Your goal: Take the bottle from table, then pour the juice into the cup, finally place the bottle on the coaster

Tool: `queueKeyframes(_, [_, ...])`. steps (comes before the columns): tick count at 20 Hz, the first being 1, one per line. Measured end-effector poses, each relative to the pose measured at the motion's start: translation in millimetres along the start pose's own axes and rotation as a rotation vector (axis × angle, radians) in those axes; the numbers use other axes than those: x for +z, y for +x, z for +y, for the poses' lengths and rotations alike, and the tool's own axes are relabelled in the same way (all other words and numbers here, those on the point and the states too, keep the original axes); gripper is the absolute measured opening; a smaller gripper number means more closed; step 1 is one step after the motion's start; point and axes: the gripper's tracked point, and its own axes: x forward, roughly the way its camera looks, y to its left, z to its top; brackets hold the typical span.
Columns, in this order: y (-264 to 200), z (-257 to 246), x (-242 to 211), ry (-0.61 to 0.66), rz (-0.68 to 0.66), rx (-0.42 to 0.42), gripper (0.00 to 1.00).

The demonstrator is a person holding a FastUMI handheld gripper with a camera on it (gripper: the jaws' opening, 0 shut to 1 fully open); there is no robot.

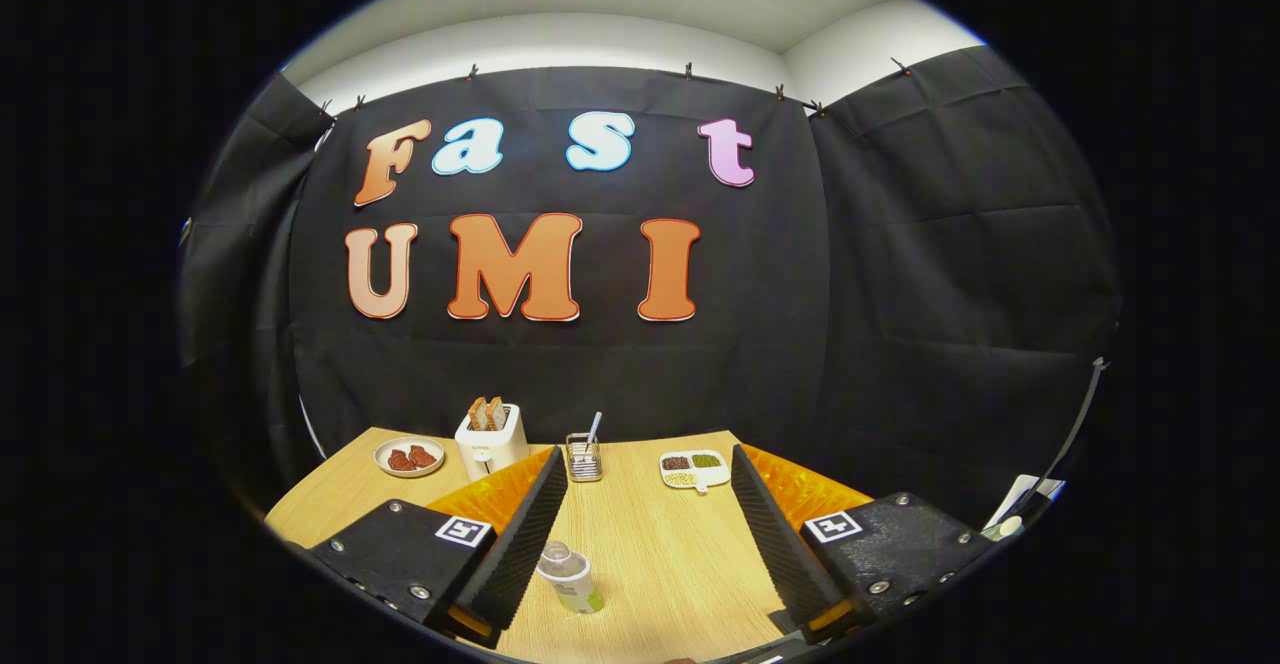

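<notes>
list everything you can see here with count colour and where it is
table: 1, light wood, under everything
bottle: 1, clear with pale label, between the fingers, near the left one
toaster: 1, white, bread in it, far side
plate: 1, pale, red food on it, left of toaster
wire holder: 1, metal, right of toaster
divided dish: 1, white, dark, green and pale fillings, right of holder
gripper: 1, fingers open, touching nothing

Even overhead light; we see ceiling (640, 4) bright, wooden table (660, 554) well lit w/ soft shadows. Sharp at centre. Strong fisheye bend at edges; black cloth wall (900, 294) curves, dims outward.
</notes>
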Motion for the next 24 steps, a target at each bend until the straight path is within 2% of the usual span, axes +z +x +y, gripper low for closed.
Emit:
queueKeyframes(10, [5.4, 16.5, -15.1, 0.003, 0.017, 0.033, 0.98])
queueKeyframes(13, [7.0, 30.9, -21.5, 0.024, 0.012, 0.075, 0.98])
queueKeyframes(24, [17.3, 71.9, -123.7, 0.025, 0.166, 0.147, 0.98])
